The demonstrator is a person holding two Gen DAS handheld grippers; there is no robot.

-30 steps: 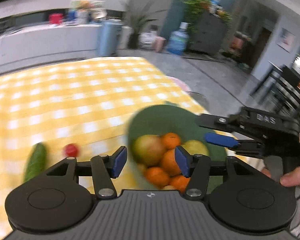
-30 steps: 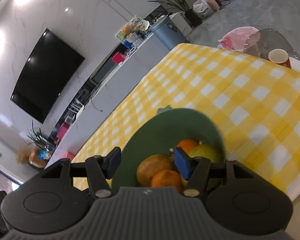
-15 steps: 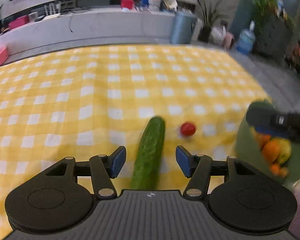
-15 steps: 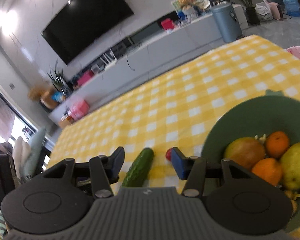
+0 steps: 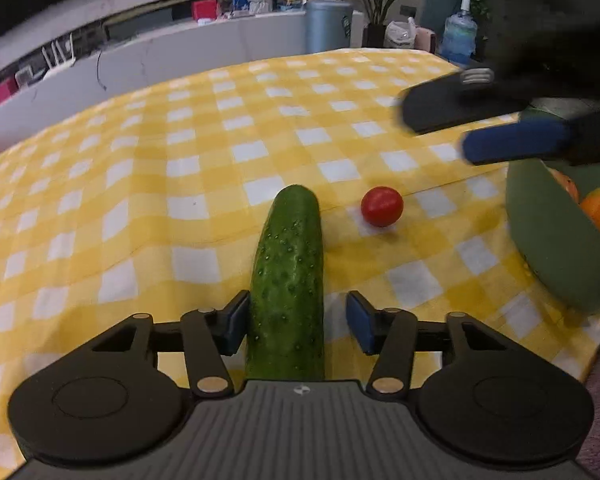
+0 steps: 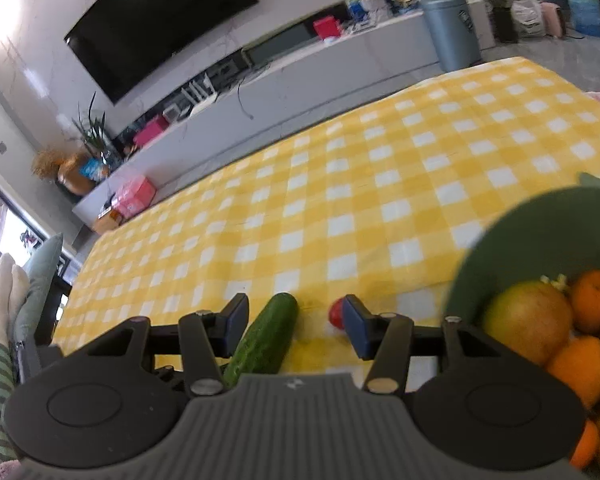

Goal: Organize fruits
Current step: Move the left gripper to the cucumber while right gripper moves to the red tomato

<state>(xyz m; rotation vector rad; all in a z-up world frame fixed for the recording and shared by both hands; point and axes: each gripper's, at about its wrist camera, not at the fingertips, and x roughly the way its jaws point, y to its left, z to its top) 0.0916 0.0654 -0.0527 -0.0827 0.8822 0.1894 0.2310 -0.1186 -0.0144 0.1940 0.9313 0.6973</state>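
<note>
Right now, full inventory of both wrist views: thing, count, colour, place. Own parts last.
cucumber: 1, green, on the cloth, lying between the left tool's fingers
cherry tomato: 1, red, on the cloth, right of the cucumber
bowl: 1, green, right edge of the table, holding fruit
oranges: several, orange, in the bowl
pear-like fruit: 1, green-brown, in the bowl
tablecloth: 1, yellow-white check, covers the table
TV: 1, black, on the wall
bin: 1, grey-blue, on the floor behind the table
left tool: 1, black, blue pads, open around the cucumber
right tool: 1, black, blue pads, open above the cloth
</note>
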